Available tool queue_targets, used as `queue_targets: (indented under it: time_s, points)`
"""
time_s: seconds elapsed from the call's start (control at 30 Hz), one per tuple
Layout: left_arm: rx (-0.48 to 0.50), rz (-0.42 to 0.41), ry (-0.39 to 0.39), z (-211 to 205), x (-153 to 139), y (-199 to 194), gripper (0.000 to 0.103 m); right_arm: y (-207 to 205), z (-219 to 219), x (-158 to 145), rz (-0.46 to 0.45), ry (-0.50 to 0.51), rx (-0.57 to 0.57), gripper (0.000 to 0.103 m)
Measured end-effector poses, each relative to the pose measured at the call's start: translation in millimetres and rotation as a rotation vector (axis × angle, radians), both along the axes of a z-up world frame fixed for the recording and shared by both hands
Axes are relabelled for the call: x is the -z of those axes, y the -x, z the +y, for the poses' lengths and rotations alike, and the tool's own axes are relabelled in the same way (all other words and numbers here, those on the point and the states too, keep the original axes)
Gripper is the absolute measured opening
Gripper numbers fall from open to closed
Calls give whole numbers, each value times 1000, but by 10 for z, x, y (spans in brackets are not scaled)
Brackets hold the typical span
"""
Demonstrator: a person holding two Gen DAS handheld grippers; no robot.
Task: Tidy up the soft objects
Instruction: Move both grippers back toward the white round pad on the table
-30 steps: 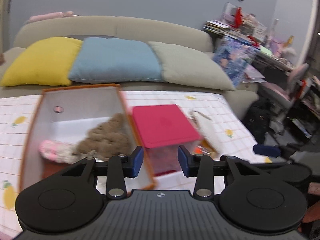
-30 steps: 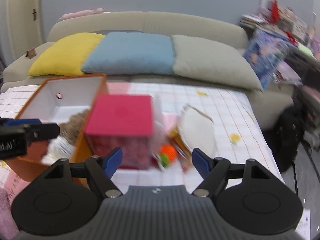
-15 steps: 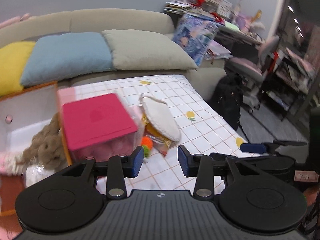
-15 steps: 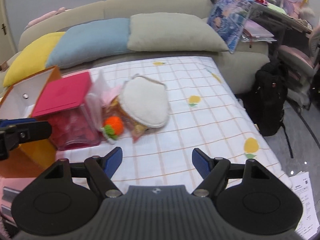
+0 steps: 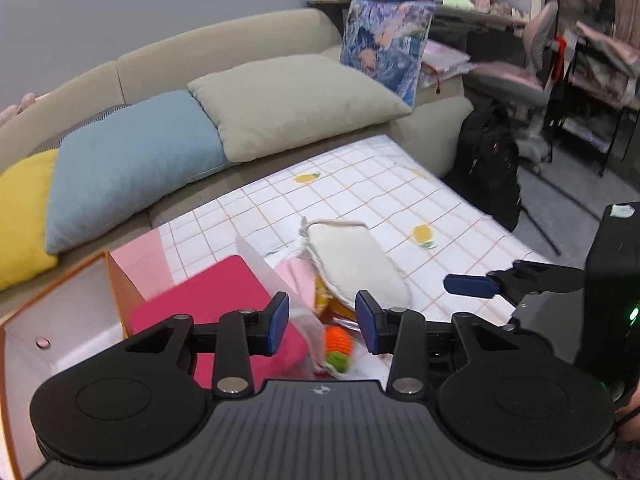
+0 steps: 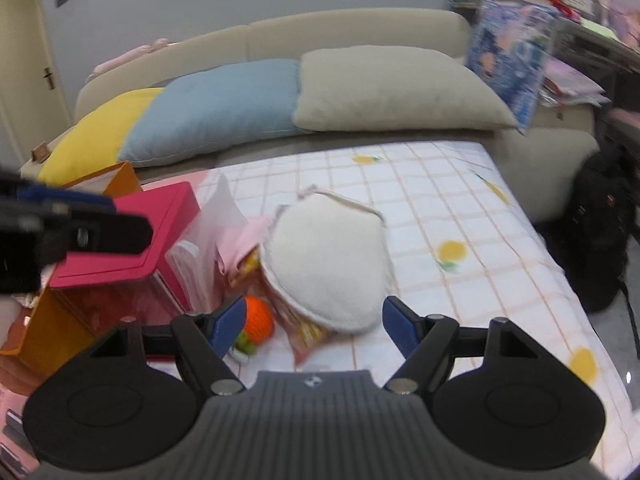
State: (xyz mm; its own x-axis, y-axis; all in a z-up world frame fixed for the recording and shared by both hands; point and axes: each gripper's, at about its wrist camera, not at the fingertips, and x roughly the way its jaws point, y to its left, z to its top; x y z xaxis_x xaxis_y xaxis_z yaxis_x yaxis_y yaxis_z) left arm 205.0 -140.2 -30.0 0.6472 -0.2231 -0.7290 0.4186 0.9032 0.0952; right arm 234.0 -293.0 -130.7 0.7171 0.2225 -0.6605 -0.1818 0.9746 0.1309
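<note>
We note both tools empty: right tool [image 6: 314,326] wide, left tool [image 5: 322,322] narrower, poised above the white pouch [image 6: 326,264] at 12 o'clock, likely for pickup.

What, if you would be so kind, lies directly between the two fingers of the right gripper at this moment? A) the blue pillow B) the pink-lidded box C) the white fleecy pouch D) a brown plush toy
C: in the right wrist view the right gripper is open and empty, and the white fleecy pouch on the checked cloth fills the gap between its fingers.
</note>
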Motion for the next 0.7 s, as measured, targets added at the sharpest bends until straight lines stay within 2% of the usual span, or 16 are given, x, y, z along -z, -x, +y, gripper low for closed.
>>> queue_targets:
  time_s: [0.13,0.27,0.3,0.33,0.43,0.57,0.63,0.7]
  points:
    - [11,63,-92,-58,96,-242,47,-143,58,146,-36,29,-37,71]
    - [-6,142,-100,-95,190,-478,47,-217,55,249,-42,19,-50,64]
    - [-10,148,-102,-113,209,-514,47,-228,44,263,-45,11,-53,59]
    - [-13,149,-104,-129,213,-543,47,-244,35,272,-42,3,-54,48]
    - [0,155,-96,-191,232,-580,47,-289,-24,318,-7,-21,-39,42]
    - [32,149,-97,-276,264,-579,47,-323,-92,368,30,-67,-19,45]
    - [46,140,-102,-312,270,-556,47,-308,-119,347,13,-110,-23,67]
    - [58,132,-108,-332,279,-525,47,-321,-74,350,4,-99,-39,68]
